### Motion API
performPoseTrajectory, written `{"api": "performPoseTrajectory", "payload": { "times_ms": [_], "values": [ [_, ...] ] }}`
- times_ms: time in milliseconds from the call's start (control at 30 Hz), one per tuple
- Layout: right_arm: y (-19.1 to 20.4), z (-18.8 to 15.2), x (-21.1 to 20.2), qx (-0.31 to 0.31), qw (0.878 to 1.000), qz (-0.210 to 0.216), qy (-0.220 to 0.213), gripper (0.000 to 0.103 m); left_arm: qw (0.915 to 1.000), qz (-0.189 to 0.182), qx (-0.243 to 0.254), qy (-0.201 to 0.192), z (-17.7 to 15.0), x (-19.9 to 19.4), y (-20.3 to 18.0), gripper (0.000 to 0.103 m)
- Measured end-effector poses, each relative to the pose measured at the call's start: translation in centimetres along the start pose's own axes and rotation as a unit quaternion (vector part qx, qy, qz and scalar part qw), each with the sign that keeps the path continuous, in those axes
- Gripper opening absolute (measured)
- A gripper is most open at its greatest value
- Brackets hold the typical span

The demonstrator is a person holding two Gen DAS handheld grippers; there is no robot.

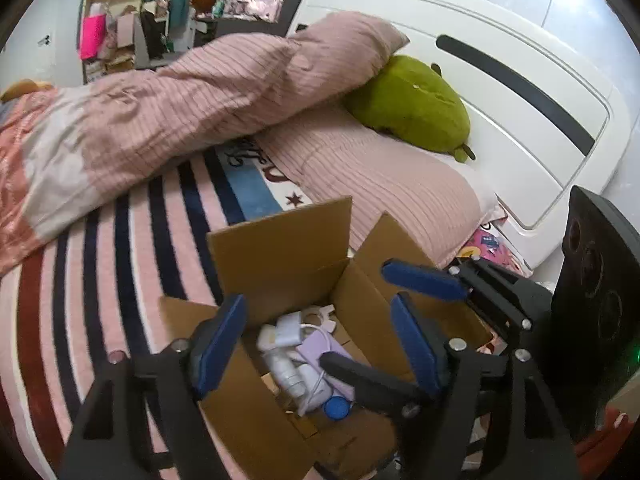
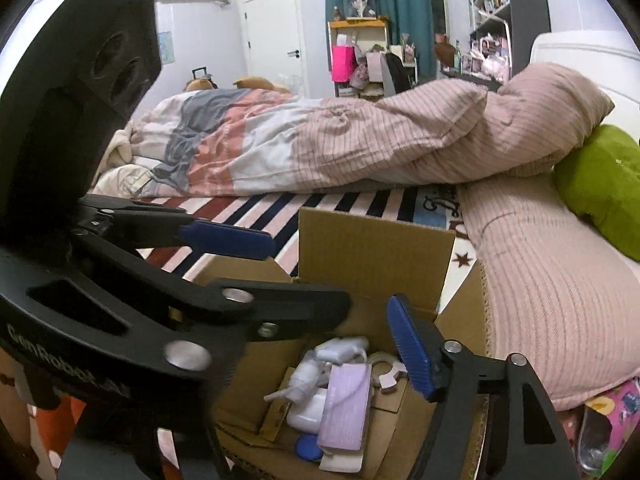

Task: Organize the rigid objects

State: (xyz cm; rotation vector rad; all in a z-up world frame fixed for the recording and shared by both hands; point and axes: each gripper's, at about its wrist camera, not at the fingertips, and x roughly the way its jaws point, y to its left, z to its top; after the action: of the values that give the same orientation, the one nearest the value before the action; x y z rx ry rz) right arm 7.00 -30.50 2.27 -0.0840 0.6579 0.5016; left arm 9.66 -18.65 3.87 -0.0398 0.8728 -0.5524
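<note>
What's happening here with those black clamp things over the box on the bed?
A person is tidying small hard items into an open cardboard box that sits on the striped bedcover. Each hand holds a pair of tongs: the left tongs and the right tongs both hang open over the box with nothing between them. Inside lie a lilac power bank, white chargers and cables and a blue round lid, apparently already dropped in.
</note>
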Motion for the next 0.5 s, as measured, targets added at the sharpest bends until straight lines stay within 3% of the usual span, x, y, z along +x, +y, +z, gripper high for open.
{"api": "performPoseTrajectory", "payload": {
  "times_ms": [33, 300, 500],
  "values": [
    [0.1, 0.1, -0.3, -0.002, 1.000, 0.001, -0.006, 0.073, 0.9999, 0.007, 0.000, -0.009, -0.2, -0.6, 0.1, 0.082],
    [1.2, 0.5, -2.2, -0.037, 0.998, 0.012, -0.042, 0.098, 0.9948, 0.068, -0.013, -0.074, -2.4, -5.6, 1.6, 0.086],
    [2.4, 0.0, -2.6, -0.052, 0.996, 0.036, -0.056, 0.101, 0.9804, 0.142, -0.042, -0.130, -5.0, -9.3, 3.5, 0.087]
  ]
}}
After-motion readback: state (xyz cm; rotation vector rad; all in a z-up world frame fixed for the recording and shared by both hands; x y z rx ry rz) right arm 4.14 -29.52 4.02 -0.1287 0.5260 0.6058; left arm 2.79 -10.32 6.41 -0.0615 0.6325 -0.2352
